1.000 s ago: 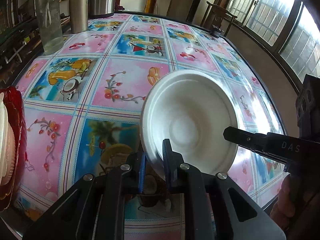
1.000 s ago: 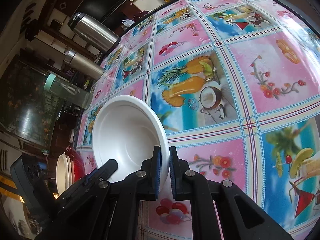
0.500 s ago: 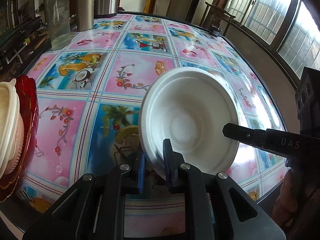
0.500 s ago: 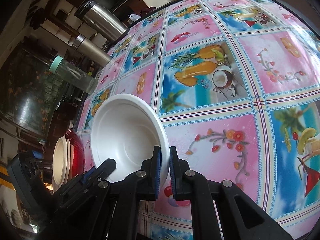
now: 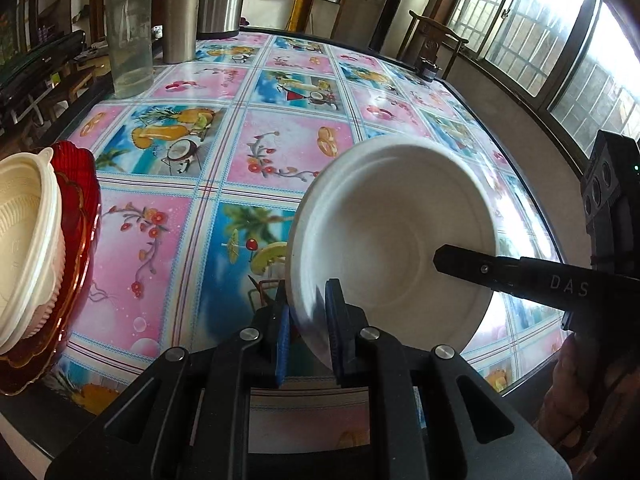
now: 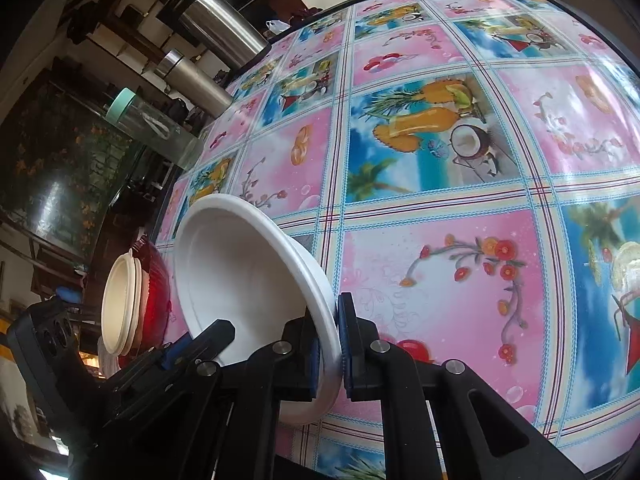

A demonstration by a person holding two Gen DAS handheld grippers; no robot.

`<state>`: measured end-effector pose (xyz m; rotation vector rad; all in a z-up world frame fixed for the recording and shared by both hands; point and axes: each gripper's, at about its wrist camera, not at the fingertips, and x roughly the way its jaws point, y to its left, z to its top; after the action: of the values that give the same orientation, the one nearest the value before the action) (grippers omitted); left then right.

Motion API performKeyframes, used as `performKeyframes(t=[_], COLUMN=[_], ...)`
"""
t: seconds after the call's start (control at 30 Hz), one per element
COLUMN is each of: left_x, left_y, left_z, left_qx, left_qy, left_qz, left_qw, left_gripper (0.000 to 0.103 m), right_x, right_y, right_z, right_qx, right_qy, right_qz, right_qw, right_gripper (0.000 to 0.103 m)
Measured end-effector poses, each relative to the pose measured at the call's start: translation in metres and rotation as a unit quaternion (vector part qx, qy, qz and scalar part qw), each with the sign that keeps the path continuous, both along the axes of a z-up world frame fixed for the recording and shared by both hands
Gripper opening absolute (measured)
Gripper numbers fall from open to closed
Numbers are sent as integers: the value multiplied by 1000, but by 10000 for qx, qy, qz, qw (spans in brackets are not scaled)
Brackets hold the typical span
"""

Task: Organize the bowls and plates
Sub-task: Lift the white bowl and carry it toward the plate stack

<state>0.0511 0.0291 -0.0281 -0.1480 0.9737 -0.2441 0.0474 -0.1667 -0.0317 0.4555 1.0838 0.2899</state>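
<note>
Pinching one white bowl point(image 5: 394, 236) by its rim above the tablecloth point(image 5: 168, 240), my left gripper point(image 5: 306, 340) sees one cream bowl point(image 5: 28, 248) on one red plate point(image 5: 78, 240). My right gripper point(image 6: 329, 350) clamps the same rim; three flasks stand behind.

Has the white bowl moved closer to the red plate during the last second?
Yes. In the left wrist view the white bowl and both grippers holding it have shifted left over the table, toward the red plate and its cream bowl.
</note>
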Motion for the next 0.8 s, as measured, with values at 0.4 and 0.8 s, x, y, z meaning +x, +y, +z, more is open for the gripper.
performKeyframes(t=[0.4,0.8], left_x=[1,-3], left_y=[17,8], left_z=[-9,-7], left_qx=[-97,159], left_qy=[114,-62], left_qz=[131,68], left_qw=[9998,9998], left_gripper=[14,14], right_x=[0,-12], right_y=[11,7], right_z=[-2,1], right_qx=[-162,-265], right_qy=[74,79], right_qz=[122,126], right_qw=[9998,9995], right_gripper=[13,25])
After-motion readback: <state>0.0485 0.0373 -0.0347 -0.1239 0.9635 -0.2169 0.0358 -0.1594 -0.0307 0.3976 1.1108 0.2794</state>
